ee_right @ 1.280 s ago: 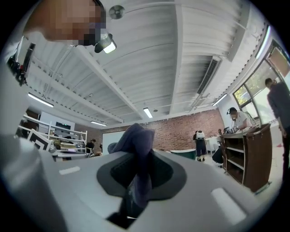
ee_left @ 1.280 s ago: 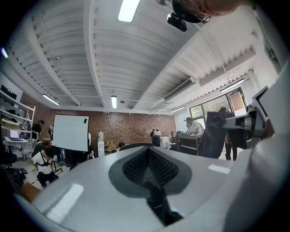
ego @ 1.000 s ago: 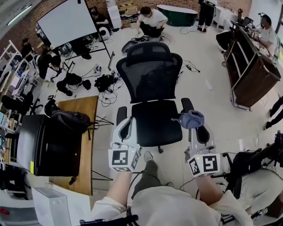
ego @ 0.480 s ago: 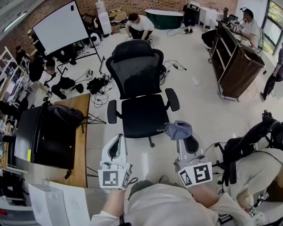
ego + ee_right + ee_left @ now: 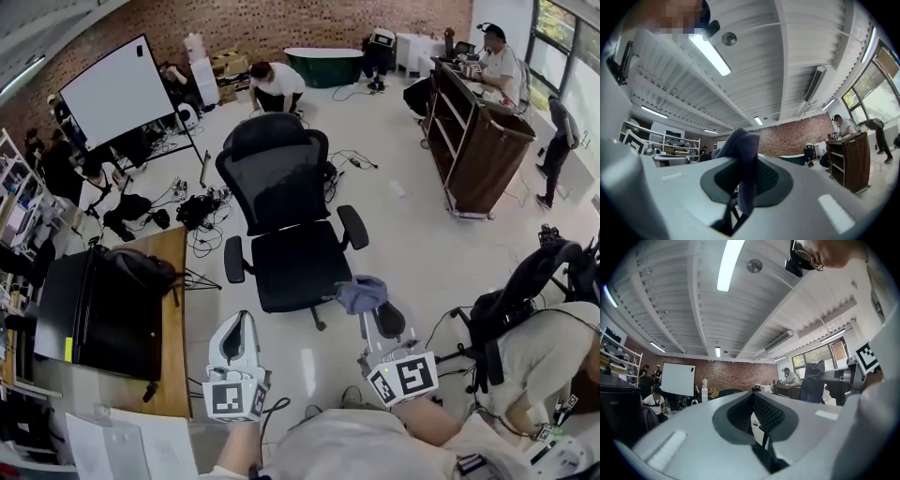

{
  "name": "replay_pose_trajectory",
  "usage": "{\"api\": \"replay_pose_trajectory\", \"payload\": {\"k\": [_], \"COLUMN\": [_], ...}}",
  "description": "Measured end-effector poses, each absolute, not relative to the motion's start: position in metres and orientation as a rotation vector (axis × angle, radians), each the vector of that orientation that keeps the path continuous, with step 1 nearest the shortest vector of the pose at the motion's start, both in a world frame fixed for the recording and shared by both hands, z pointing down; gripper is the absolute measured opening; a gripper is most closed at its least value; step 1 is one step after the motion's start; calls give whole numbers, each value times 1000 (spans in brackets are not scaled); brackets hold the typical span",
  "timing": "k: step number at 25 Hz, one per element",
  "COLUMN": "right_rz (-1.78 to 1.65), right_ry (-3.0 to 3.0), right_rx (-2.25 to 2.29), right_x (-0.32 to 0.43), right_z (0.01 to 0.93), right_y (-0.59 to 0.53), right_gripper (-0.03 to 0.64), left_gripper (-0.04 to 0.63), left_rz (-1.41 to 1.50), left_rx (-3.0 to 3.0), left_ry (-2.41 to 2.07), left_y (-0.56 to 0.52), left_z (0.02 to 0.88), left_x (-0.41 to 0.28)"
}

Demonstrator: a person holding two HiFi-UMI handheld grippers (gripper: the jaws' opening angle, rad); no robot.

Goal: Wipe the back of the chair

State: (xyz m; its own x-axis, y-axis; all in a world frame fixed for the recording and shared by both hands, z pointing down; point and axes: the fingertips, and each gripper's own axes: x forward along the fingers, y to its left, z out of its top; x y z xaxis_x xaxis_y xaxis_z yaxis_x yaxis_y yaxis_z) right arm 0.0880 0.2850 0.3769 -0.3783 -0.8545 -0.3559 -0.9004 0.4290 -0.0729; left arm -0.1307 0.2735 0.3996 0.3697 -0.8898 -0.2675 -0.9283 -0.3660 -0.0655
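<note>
Cloth (image 5: 361,292) pinched in jaws of right gripper (image 5: 373,321); left gripper (image 5: 234,339) empty, jaws pressed together. Chair (image 5: 289,258) well apart ahead on floor, backrest (image 5: 275,178) upright. Probably best approached closer, then wiped with cloth flat, top downward.

chair (image 5: 286,225) centre | desk (image 5: 175,281) left | cart (image 5: 473,150) right | whiteboard (image 5: 117,82) behind-left | cloth (image 5: 360,292) in right claw (image 5: 367,311), before chair
</note>
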Motion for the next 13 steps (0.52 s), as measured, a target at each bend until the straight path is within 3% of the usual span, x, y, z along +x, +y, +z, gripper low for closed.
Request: {"api": "replay_pose_trajectory", "payload": {"k": [13], "right_rz": [215], "right_ry": [2341], "right_rx": [-1506], "right_x": [86], "right_z": [367], "right_y": [307], "right_gripper": [48], "left_gripper": [20], "left_rz": [261], "left_rx": [-2450], "left_ry": [1601], "left_y": [290], "left_z": [396], "left_x": [-127]}}
